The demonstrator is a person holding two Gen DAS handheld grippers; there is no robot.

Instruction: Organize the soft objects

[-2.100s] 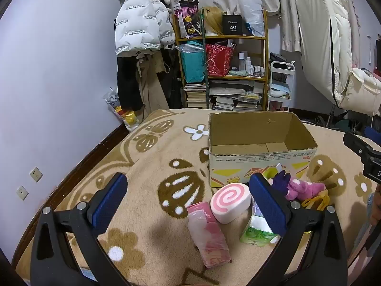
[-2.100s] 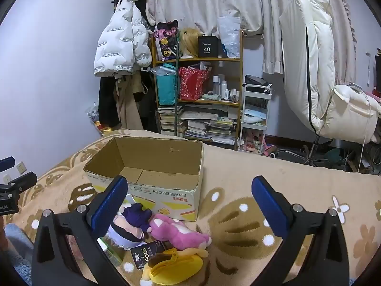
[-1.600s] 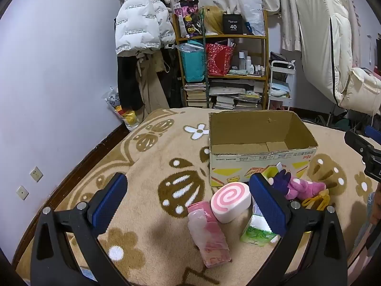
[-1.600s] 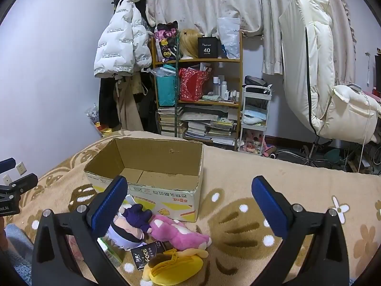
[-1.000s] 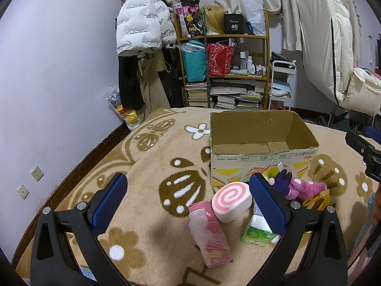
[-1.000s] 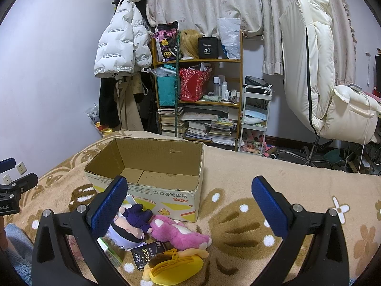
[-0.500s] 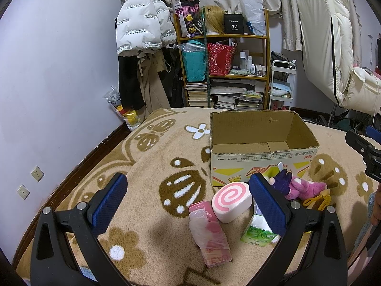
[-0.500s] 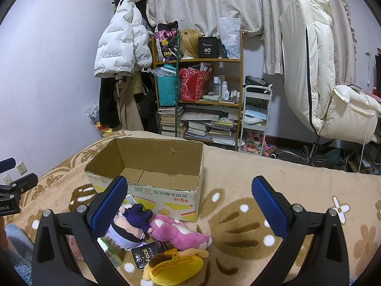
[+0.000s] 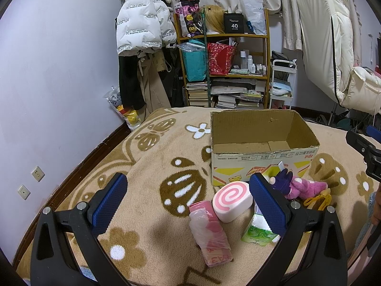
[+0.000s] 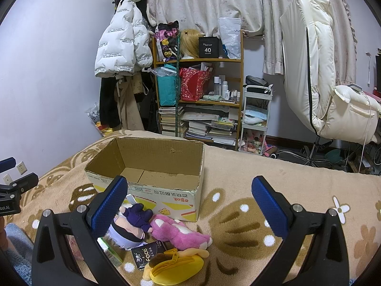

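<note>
Nothing has shifted since the earlier frames; both grippers hang where they were. The cardboard box (image 9: 262,143) sits open on the patterned blanket (image 9: 142,166), only its bare flaps showing inside. Against its front lie the pink swirl cushion (image 9: 232,201), pink wrapped pack (image 9: 210,233), green tissue pack (image 9: 258,231), purple-haired doll (image 10: 131,226), pink plush (image 10: 181,234) and yellow plush (image 10: 176,264). The left gripper (image 9: 188,201) and right gripper (image 10: 188,201) have their fingers spread wide, gripping nothing.

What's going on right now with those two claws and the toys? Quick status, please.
Left gripper open, right gripper open, both empty. Brown cardboard box empty; pink plush toy and pink swirl cushion on blanket before it. Nothing blocking.
</note>
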